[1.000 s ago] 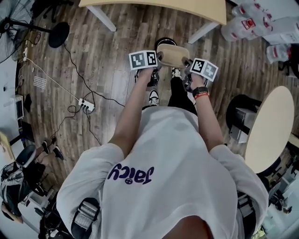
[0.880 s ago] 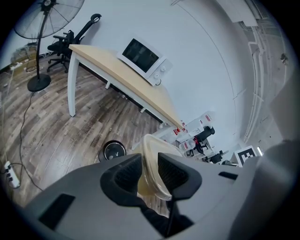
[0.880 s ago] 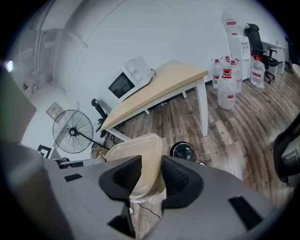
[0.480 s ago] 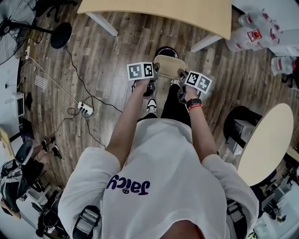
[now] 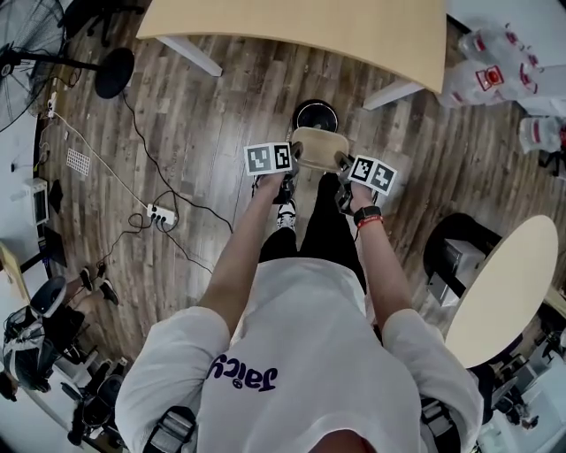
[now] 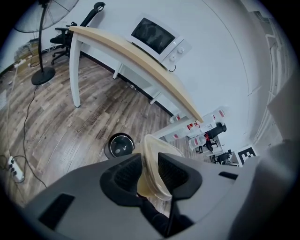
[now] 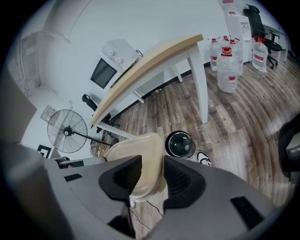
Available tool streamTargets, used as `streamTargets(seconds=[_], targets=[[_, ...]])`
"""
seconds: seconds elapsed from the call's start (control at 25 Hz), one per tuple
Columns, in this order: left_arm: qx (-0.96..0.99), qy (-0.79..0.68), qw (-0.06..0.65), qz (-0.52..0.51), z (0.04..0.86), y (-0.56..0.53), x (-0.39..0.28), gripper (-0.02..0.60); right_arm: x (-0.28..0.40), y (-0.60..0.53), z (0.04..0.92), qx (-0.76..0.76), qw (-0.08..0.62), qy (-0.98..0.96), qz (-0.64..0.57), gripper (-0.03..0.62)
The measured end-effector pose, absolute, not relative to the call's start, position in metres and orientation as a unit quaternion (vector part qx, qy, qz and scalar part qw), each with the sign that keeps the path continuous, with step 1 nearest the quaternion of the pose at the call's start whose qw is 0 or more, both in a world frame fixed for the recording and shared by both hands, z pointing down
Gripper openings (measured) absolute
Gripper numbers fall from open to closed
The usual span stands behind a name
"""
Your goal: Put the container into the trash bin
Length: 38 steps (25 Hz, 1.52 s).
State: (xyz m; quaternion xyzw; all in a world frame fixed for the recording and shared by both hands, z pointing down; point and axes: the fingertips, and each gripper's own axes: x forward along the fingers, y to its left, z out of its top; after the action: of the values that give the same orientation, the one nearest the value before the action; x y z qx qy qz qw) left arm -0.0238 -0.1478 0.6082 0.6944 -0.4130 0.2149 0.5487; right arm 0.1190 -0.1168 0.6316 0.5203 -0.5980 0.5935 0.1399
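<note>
Container (image 5: 318,149), beige and shallow, hangs above the wood floor (image 5: 203,133), just short of the round black trash bin (image 5: 316,115). Left gripper (image 6: 149,171) clamps one rim, right gripper (image 7: 152,176) clamps the opposite rim. A pale table (image 5: 309,26) stands beyond.

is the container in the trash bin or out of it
Out. The left gripper and right gripper each clamp an edge of the container, short of the round black bin on the floor.

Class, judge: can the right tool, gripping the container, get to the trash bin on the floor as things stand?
Probably yes: the trash bin stands on the floor just beyond the container in the right tool, with nothing between them.
</note>
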Motion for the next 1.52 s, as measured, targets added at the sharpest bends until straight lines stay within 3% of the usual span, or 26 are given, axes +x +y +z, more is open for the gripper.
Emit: streamTargets(seconds=[0.88,1.52], targets=[[0.653,-0.439,0.584,0.198,0.735,-0.193,0.001,0.129,0.149,-0.176,0.739,0.482,0.173,-0.621,0.594,0.126],[0.645,-0.435,0.569,0.266,0.861,-0.213,0.007,0.127,0.154,-0.201,0.872,0.46,0.241,-0.623,0.586,0.129]])
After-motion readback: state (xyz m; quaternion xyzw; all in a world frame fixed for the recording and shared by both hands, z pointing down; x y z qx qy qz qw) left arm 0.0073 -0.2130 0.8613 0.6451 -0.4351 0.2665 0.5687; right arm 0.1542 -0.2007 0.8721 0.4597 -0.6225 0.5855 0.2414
